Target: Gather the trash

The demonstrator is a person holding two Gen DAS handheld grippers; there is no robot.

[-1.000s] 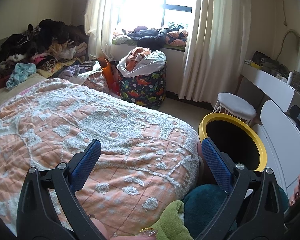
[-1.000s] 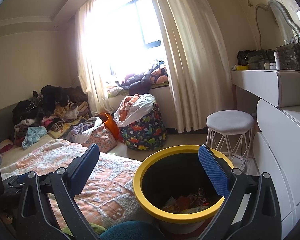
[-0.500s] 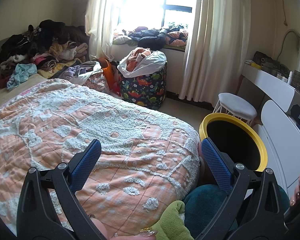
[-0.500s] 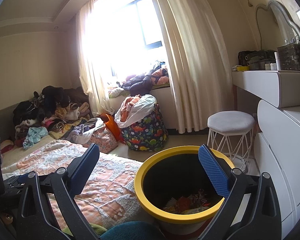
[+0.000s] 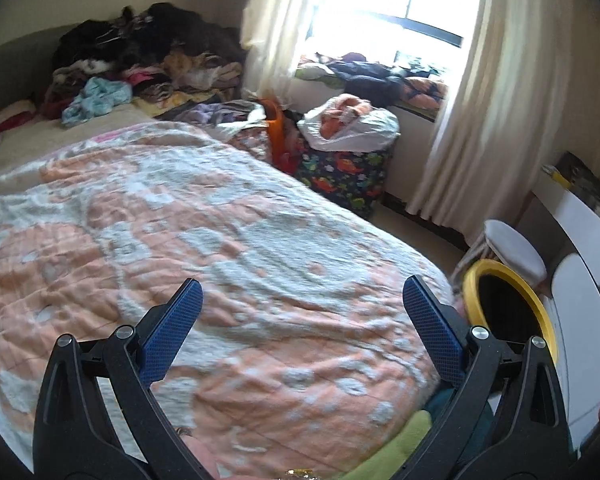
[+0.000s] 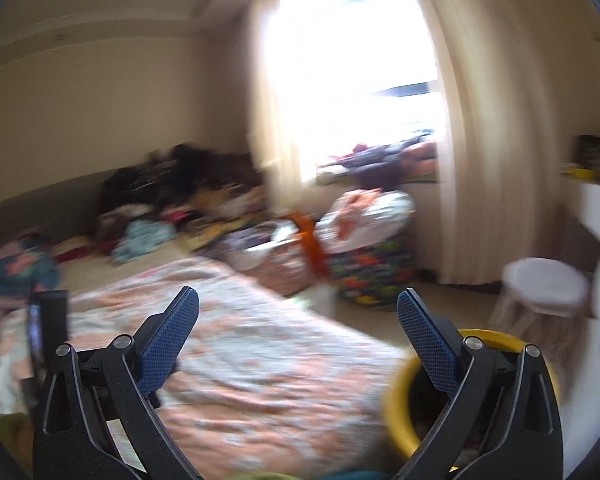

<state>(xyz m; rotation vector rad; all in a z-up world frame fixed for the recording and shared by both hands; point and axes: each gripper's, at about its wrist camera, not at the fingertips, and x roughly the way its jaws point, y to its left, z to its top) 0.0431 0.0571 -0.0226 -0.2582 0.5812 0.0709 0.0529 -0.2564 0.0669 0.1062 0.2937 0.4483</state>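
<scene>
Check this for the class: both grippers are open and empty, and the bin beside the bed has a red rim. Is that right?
One detail is wrong. The bin beside the bed has a yellow rim, not red, as the left wrist view shows clearly. The rest stands: the left gripper and the right gripper are both open and empty.

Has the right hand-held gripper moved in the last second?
Yes. The right hand-held gripper has swung left: the yellow-rimmed bin slid from the middle of its view to the lower right.

Tufted cloth bedspread (image 5: 227, 248); glossy yellow-rimmed bin (image 5: 470, 280); textured blue pads (image 5: 171, 332).
</scene>
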